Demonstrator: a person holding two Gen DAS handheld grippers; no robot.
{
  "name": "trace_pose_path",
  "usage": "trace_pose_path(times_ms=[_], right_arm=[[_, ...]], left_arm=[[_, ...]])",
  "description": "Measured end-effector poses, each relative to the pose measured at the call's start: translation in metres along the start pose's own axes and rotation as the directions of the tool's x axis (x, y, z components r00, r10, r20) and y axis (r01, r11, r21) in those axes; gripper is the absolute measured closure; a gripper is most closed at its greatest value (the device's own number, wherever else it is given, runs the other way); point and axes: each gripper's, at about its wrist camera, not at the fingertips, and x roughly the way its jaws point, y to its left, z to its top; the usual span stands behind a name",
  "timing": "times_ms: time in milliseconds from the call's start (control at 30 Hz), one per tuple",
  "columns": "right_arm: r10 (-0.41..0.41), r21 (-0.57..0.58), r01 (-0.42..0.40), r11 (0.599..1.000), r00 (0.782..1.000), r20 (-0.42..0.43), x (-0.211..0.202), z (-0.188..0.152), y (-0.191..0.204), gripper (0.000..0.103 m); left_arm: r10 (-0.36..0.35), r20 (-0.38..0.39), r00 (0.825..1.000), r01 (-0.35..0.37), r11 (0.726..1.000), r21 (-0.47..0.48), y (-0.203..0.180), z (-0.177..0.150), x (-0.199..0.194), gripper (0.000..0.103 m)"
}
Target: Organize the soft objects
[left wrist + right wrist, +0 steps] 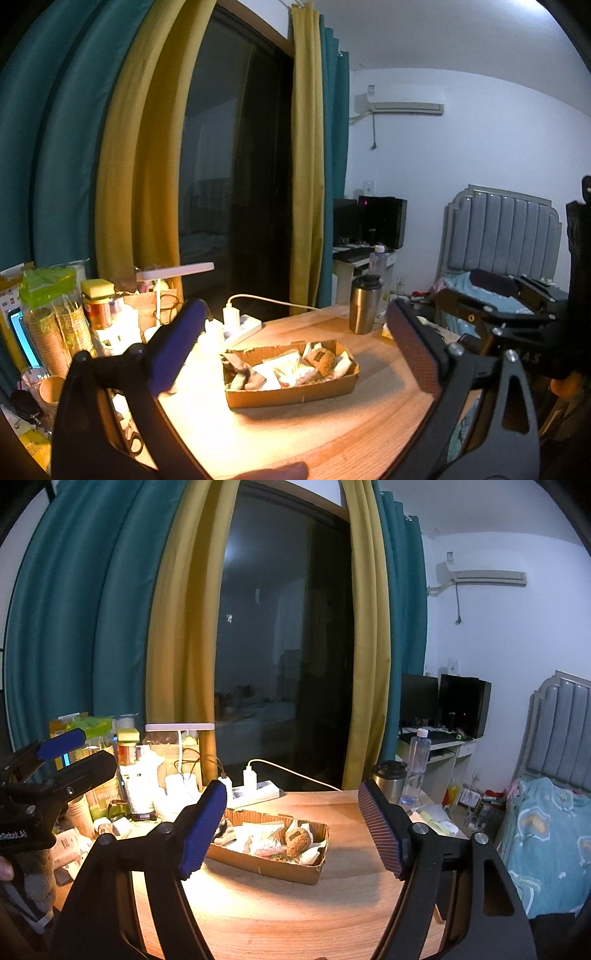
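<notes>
Both of your grippers hover above a round wooden table (332, 435), each with its jaws spread wide and nothing between them.

In the left wrist view, your left gripper (291, 343) fills the lower half of the frame, one blue-padded finger at lower left and the other at lower right. Between the fingers, at lower centre, sits a shallow cardboard tray (291, 395) on the table. It holds the soft things: a brown round plush toy (322, 360) toward its right end, plus pale packets and crumpled wrappers too jumbled to name. Your right gripper shows at the right edge of this frame as a dark frame.

In the right wrist view, your right gripper (291, 834) frames the same tray (266, 866) at centre, with the plush toy (297, 840) just right of the middle. Your left gripper (74, 753) appears at the left edge, its fingers apart.

Behind the tray, a white power strip (255, 792) lies on the table with a plugged-in charger. A steel tumbler (364, 304) stands at the table's far edge, right of centre. A lit desk lamp (173, 275) and crowded jars and paper cups occupy the left side.
</notes>
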Motion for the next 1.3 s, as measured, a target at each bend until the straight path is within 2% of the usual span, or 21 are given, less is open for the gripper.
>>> trace_pose_path(times_ms=[1300], right_arm=[[-0.004,0.007,0.004,1.0,1.0,-0.004,0.0002,-0.0009,-0.0005,0.026]], left_arm=[[0.001,-0.002,1.0,-0.002,1.0,-0.008,-0.0016,0.0009,-0.0025,0.004]])
